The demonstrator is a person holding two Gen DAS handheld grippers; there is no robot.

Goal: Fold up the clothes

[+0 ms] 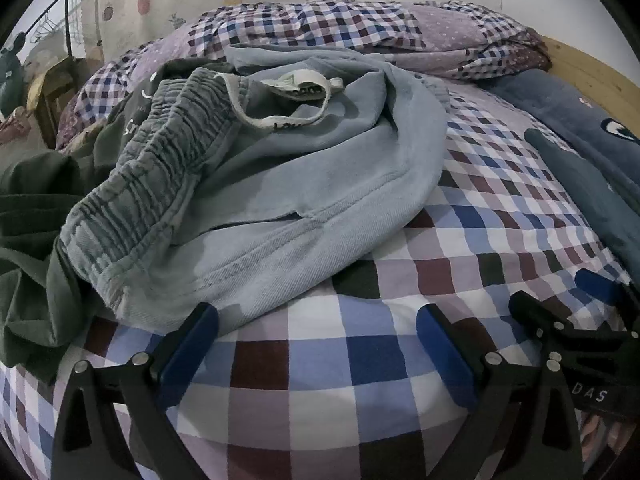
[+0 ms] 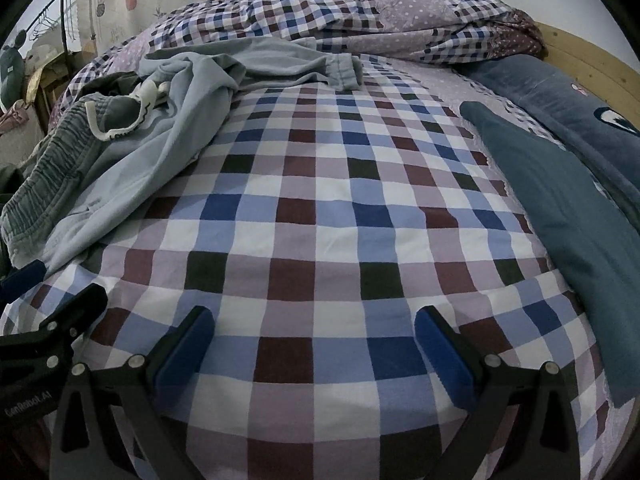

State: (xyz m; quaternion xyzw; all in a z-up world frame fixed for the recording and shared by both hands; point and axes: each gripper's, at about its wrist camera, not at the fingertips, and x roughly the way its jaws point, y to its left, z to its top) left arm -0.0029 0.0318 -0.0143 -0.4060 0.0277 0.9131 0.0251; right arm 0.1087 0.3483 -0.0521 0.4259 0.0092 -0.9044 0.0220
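Observation:
Light blue trousers [image 1: 280, 184] lie crumpled on the checked bed sheet [image 1: 360, 360], with the ribbed elastic waistband [image 1: 140, 184] and white drawstring [image 1: 296, 96] on top. My left gripper [image 1: 318, 320] is open just in front of their near edge; the cloth reaches the tip of its left finger [image 1: 196, 344], and only sheet lies between the pads. In the right wrist view the trousers [image 2: 160, 128] are spread at the far left. My right gripper [image 2: 314, 320] is open over bare sheet [image 2: 320, 200] and holds nothing. Each gripper shows beside the other: right gripper [image 1: 560, 294], left gripper [image 2: 60, 284].
A dark green garment [image 1: 32, 240] is bunched left of the trousers. A teal cloth [image 2: 560, 208] and a dark blue blanket [image 2: 580, 100] lie along the right side by the wooden bed frame [image 2: 592, 64]. A rolled checked duvet [image 2: 360, 20] runs along the back.

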